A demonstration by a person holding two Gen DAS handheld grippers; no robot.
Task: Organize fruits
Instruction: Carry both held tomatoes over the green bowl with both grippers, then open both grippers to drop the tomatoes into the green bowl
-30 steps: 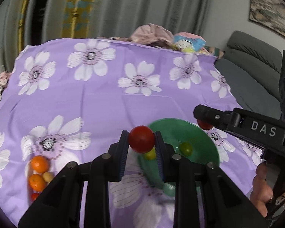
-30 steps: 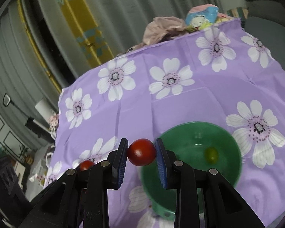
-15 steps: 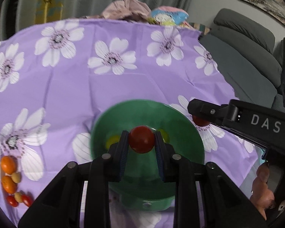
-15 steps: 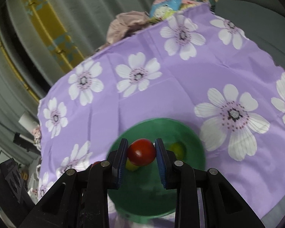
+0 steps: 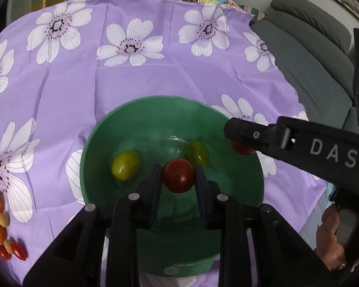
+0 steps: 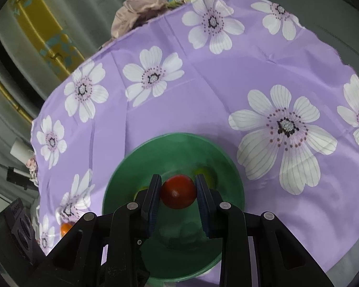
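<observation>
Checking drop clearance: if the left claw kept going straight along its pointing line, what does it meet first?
Probably the inside of the round green plastic bowl. The left claw, shut on a red cherry tomato, aims between two green grapes; depth is unclear.

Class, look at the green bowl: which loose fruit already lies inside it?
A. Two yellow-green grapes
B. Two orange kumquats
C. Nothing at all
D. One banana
A: two yellow-green grapes lie on the floor of the green bowl, while each red tomato is gripped between fingers above it.
</observation>
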